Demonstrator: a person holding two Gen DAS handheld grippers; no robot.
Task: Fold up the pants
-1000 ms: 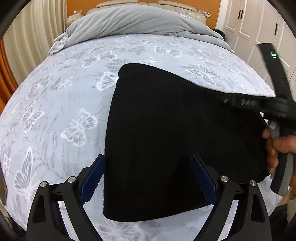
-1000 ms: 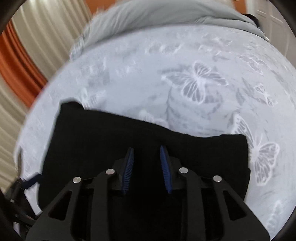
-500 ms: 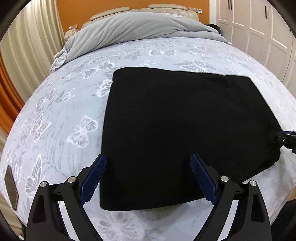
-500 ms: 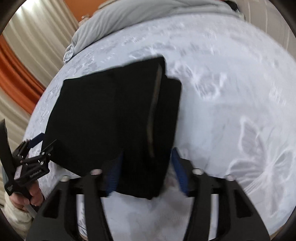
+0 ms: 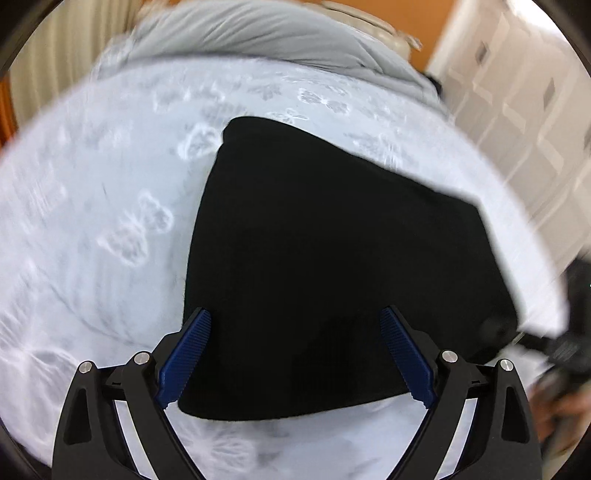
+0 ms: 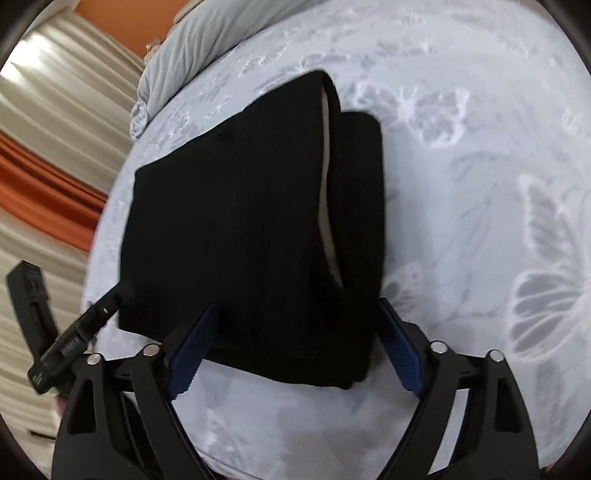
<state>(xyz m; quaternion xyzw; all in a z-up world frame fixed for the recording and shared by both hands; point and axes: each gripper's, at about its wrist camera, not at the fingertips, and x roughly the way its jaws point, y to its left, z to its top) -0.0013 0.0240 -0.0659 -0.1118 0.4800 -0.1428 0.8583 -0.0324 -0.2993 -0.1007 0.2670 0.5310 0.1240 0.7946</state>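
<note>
The black pants lie folded into a compact rectangle on the bed. In the right wrist view the same pants show stacked layers with a pale inner band along the right fold. My left gripper hovers open over the near edge of the cloth, pads apart and pressing on nothing. My right gripper straddles the near corner of the stack; its jaws are opening and the pads stand clear of the fabric. The left gripper's black body shows at the lower left of the right wrist view.
The bed sheet is pale with a butterfly print. A grey duvet is bunched at the head of the bed. White wardrobe doors stand to the right, and cream and orange curtains hang to the left.
The right gripper's jaws went from nearly shut over the pants to wide apart, and it swung round to the stack's other side. The left view has tilted and blurred; its jaws stay apart.
</note>
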